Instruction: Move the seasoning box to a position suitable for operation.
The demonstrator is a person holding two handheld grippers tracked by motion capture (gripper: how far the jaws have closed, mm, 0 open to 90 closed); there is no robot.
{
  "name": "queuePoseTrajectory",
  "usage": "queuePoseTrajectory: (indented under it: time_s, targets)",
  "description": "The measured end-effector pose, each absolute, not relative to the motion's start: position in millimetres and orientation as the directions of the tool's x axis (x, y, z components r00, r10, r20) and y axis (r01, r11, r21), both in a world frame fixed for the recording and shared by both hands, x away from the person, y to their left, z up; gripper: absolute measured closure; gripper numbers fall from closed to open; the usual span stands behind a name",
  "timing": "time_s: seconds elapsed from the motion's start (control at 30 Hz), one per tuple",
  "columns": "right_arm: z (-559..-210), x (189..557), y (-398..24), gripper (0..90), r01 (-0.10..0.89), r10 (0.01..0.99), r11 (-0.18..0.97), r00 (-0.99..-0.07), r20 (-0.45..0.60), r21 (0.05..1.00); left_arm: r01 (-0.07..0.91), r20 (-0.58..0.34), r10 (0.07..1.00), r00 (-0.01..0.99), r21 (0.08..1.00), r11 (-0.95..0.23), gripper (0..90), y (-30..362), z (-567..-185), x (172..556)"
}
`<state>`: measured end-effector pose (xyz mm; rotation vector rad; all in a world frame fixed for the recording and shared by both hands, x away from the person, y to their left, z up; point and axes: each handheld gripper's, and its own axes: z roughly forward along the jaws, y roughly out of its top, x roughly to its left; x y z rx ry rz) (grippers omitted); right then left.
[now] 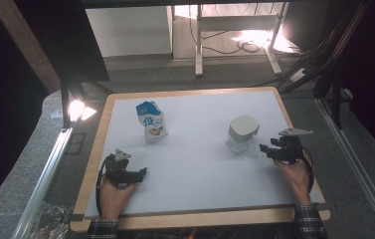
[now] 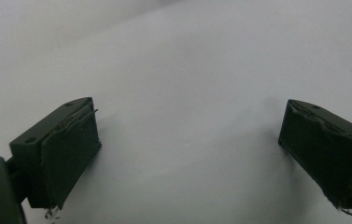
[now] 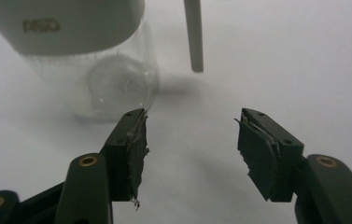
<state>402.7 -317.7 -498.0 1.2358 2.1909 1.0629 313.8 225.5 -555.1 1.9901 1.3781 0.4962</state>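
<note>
A blue and white milk carton (image 1: 151, 121) stands upright on the white table top (image 1: 195, 169), left of centre. A clear glass jar with a wide white lid (image 1: 241, 133) stands right of centre; the right gripper view has this jar (image 3: 94, 56) close ahead at upper left, with a thin white handle (image 3: 193, 35) hanging from the lid. My left gripper (image 1: 142, 173) rests low at the near left, open and holding nothing, its jaws wide apart (image 2: 190, 154). My right gripper (image 1: 264, 148) sits just right of the jar, open (image 3: 190, 149), apart from it.
The white top has a wooden rim (image 1: 95, 144). A lamp (image 1: 77, 109) glows off the far left corner. Metal rails (image 1: 46, 174) run along both sides of the table. Desk legs and cables (image 1: 244, 45) stand on the floor beyond.
</note>
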Motion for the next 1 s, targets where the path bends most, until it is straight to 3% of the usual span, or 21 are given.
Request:
queuePoseTrajectory:
  time_s: [0.17,0.4,1.0]
  targets:
    - [-497.3,414.2,-319.4,53.9,0.531,0.851,0.284,-0.523,0.045,0.799,0.677,-0.058,0.925,0.375,0.699,-0.230,4.7,225.6,-555.0,313.8]
    - [-491.4,431.2,-313.2,63.9,0.490,0.838,0.313,-0.545,0.006,0.814,0.677,-0.056,0.925,0.375,0.698,-0.232,4.7,225.8,-554.9,313.8]
    - [-497.4,455.2,-291.3,66.8,0.448,0.828,0.343,-0.560,-0.041,0.826,0.678,-0.059,0.925,0.375,0.698,-0.231,4.7,225.9,-555.0,313.9]
